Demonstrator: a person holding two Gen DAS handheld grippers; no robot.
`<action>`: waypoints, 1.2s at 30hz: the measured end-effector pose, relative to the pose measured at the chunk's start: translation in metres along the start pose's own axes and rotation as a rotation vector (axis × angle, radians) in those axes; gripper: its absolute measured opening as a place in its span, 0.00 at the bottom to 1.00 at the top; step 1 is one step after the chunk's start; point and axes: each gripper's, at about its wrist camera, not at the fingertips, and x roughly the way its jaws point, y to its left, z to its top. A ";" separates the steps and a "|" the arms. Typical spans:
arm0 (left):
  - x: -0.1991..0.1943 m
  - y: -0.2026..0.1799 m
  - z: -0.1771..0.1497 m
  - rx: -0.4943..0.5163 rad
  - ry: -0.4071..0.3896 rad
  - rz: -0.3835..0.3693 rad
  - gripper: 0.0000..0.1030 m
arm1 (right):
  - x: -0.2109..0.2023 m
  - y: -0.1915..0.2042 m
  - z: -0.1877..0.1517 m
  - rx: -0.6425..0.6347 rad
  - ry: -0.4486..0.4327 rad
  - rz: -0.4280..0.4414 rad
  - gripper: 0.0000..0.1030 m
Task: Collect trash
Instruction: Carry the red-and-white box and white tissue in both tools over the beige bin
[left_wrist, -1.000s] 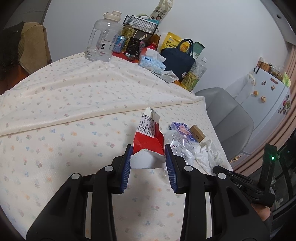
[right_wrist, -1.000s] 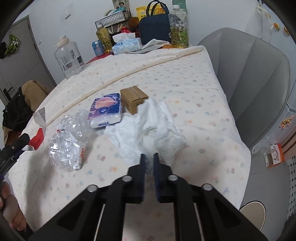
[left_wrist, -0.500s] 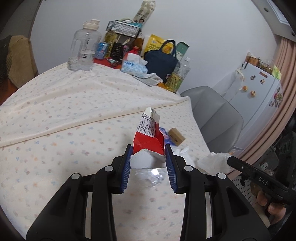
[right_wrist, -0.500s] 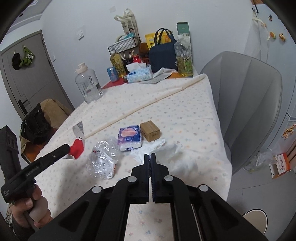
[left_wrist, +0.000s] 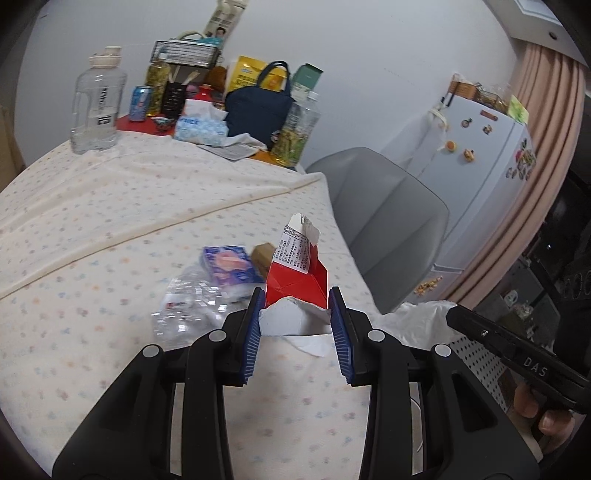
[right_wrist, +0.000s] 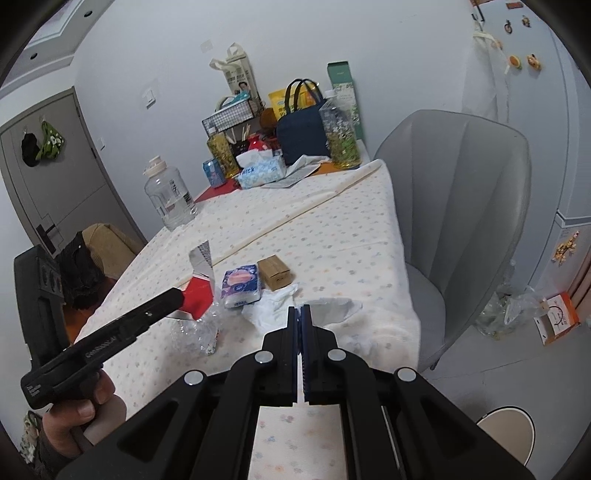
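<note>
Even, soft indoor light, faint shadows, strong fisheye bending, dark vignetted corners, slight motion blur

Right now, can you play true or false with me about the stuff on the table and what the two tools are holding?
1. The left tool is squeezing a red and white carton. True.
2. The right tool is wide open. False: its jaws are shut, pinching the white plastic bag.
3. The crushed clear bottle is standing upright. False: it lies flattened on the tablecloth.
4. The small brown box sits beside the purple tissue pack. True.
5. The grey chair is at the table's edge. True.
</note>
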 end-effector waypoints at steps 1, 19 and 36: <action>0.004 -0.007 0.000 0.010 0.006 -0.010 0.34 | -0.006 -0.007 0.000 0.008 -0.011 -0.014 0.03; 0.058 -0.135 -0.018 0.195 0.107 -0.177 0.34 | -0.070 -0.139 -0.032 0.196 -0.042 -0.258 0.03; 0.118 -0.226 -0.065 0.329 0.257 -0.244 0.34 | -0.082 -0.240 -0.095 0.366 0.023 -0.365 0.03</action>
